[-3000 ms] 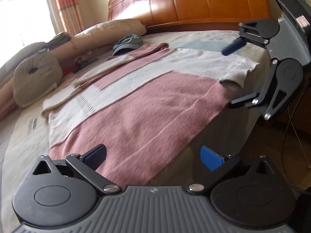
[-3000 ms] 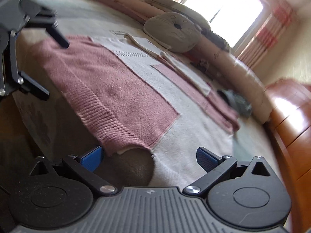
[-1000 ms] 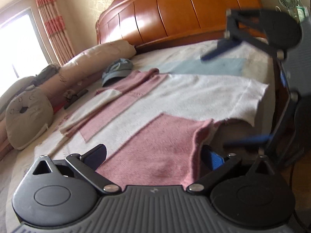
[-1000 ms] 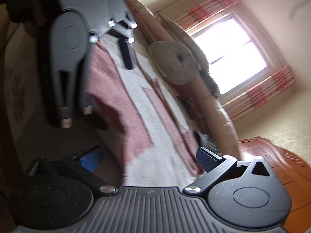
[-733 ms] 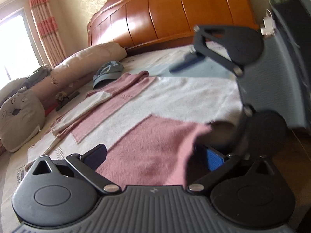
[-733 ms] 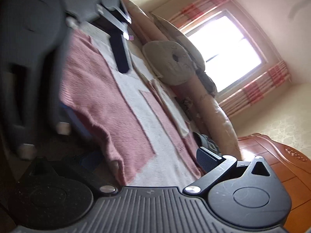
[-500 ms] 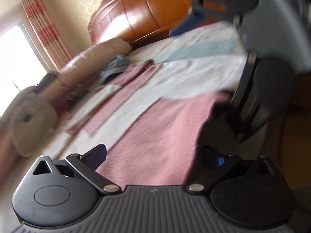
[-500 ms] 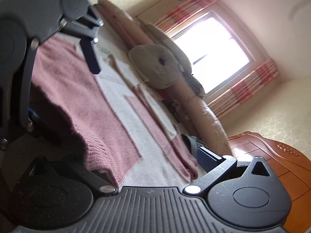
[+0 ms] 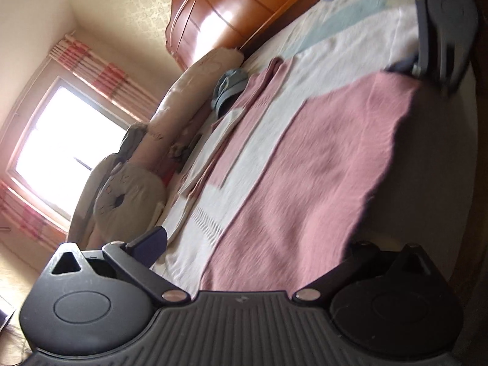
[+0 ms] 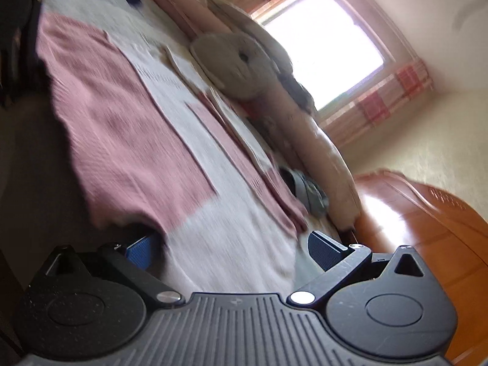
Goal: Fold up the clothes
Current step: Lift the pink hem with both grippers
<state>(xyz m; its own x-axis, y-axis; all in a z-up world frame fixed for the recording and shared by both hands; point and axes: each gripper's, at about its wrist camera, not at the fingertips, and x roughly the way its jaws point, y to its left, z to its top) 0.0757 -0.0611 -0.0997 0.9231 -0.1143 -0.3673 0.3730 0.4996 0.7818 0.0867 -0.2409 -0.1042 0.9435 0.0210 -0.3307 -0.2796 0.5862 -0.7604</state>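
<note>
Two grippers flank the hem of a pink-and-white knit sweater (image 9: 320,158) spread flat on the bed (image 9: 344,12); left gripper (image 9: 253,244) and right gripper (image 10: 231,250) both gape unclenched, fabric between their jaws, apparently poised to pinch opposite hem corners for folding.

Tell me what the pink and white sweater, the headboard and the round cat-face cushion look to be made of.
Sweater: knitted yarn, probably wool or acrylic, matte and slightly fuzzy, with ribbing along the pink hem.
Headboard: wood with a glossy orange-brown varnish; window light glares off its panels.
Cat-face cushion: soft beige fabric, likely plush over stuffing, matte; the blur hides its weave.
</note>
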